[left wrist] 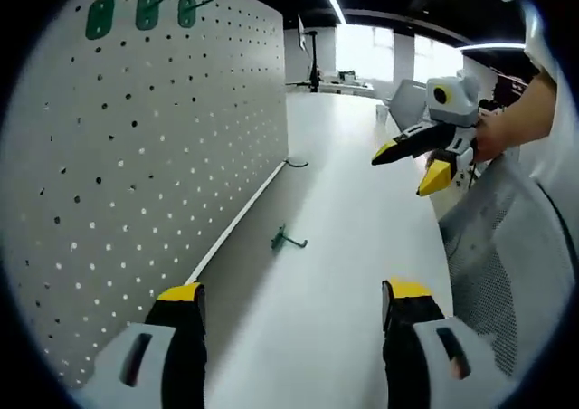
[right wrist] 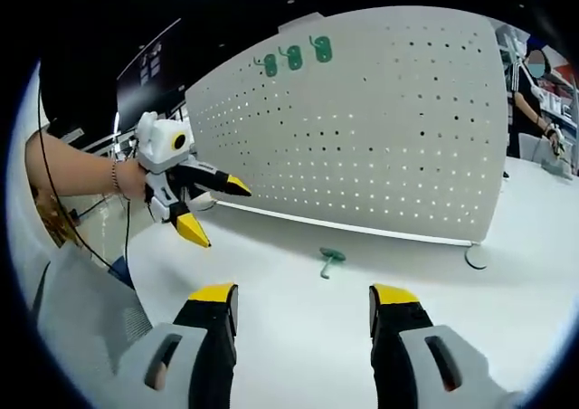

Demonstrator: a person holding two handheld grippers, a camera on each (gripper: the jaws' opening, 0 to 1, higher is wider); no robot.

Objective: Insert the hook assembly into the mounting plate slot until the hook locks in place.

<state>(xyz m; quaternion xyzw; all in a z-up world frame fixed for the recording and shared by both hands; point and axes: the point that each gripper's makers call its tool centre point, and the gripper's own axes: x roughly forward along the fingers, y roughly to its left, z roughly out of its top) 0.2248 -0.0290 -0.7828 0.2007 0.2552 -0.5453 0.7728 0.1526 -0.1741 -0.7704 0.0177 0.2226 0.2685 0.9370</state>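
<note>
Yellow-tipped jaws of the left gripper (left wrist: 296, 293) rise nearest in the left gripper view, standing wide apart with nothing between them and only bare white table (left wrist: 344, 246) beneath. Ahead of them and slightly toward the board lies the loose green hook assembly (left wrist: 288, 240), flat on the table and well clear of both jaws. Further on, a small round foot (left wrist: 296, 164) sits at the board's base.

In the right gripper view the right gripper (right wrist: 303, 297) is likewise spread and empty, and the same hook lies ahead of it, roughly centred between the jaw tips but still a reach away, near the bottom edge of the white pegboard (right wrist: 380, 128). That board is the mounting plate; three green hooks (right wrist: 291, 58) already hang in a row high up on it, on the far side from the right tongs. Each view also catches the other gripper held up in the air, jaws parted, carrying nothing.

My judgement: nothing has been picked up yet, so the risks are all ahead.
- The hook lies flat and looks thin, so jaws closing from above may skate it across the smooth table or pinch only its tip, leaving it to swivel in the grip.
- A swivelled hook would meet the holes askew and fail to seat or lock.
- Pushing hard could rock the freestanding board on its feet.
- Lifting close to the board may carry the hook out of both cameras' sight.
</note>
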